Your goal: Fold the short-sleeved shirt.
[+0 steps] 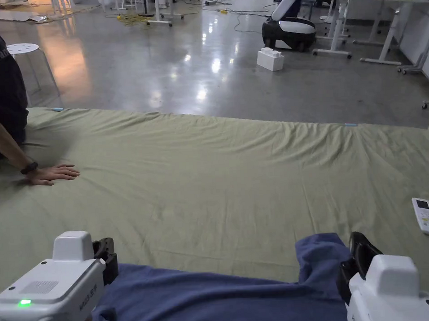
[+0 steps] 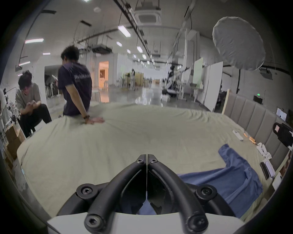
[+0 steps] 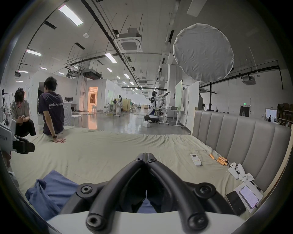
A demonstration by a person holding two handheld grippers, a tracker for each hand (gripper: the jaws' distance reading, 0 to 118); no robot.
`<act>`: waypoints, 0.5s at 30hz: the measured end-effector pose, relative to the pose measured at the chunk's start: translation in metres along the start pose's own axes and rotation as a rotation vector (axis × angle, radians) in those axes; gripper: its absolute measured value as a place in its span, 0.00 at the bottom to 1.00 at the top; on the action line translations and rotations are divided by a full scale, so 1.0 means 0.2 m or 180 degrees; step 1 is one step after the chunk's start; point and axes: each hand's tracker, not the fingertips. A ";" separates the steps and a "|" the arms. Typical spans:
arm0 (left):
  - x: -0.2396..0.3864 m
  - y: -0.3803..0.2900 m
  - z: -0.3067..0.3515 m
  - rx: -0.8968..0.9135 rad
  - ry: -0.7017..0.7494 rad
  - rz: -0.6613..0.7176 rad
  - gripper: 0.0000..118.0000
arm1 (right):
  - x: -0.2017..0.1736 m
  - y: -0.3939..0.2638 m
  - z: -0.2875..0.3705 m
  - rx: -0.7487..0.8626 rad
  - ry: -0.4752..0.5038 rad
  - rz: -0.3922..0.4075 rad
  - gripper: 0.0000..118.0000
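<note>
We find the left gripper [image 2: 147,156] with its jaws pressed tip to tip and nothing between them; blue cloth shows behind the linkage but is not pinched at the tips. The right gripper [image 3: 146,154] stands likewise clenched on nothing. In the head view the left gripper [image 1: 107,254] sits at the near left edge of the garment and the right gripper [image 1: 362,249] just beside its raised sleeve.

The short-sleeved shirt [image 1: 225,297] lies rumpled at the near edge of the bed sheet [image 1: 236,166], one sleeve [image 1: 319,252] bunched upward by the right gripper. We judge the grippers are set at either side of the shirt in order to take hold of its edges for spreading; no fold has yet been made.

A remote control [image 1: 425,216] lies on the sheet well apart from the shirt, to its right. Another person's hand [image 1: 52,173] rests flat on the far left of the sheet.

Containers: we observe none on the bed. A white block [image 1: 270,59] stands on the floor beyond.
</note>
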 end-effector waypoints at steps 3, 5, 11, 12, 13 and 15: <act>-0.10 0.01 -0.27 -0.0511 -0.0004 -0.0041 0.00 | 0.02 -0.05 -0.05 -0.0185 0.0024 -0.0031 0.00; -0.16 0.02 -0.44 -0.0881 -0.0052 -0.0003 0.00 | 0.03 -0.08 -0.07 -0.0227 0.0007 0.0012 0.00; -0.23 0.01 -0.79 -0.1741 -0.0156 -0.0009 0.45 | 0.10 -0.18 -0.13 -0.0495 -0.0064 0.0055 0.00; -0.23 0.01 -0.82 -0.1770 -0.0175 0.0013 0.52 | 0.11 -0.19 -0.13 -0.0541 -0.0076 0.0061 0.00; -0.22 0.01 -0.86 -0.1812 -0.0179 0.0015 0.57 | 0.12 -0.22 -0.14 -0.0590 -0.0096 0.0071 0.00; -0.20 0.00 -0.90 -0.1905 -0.0169 0.0010 0.62 | 0.14 -0.25 -0.14 -0.0660 -0.0127 0.0075 0.00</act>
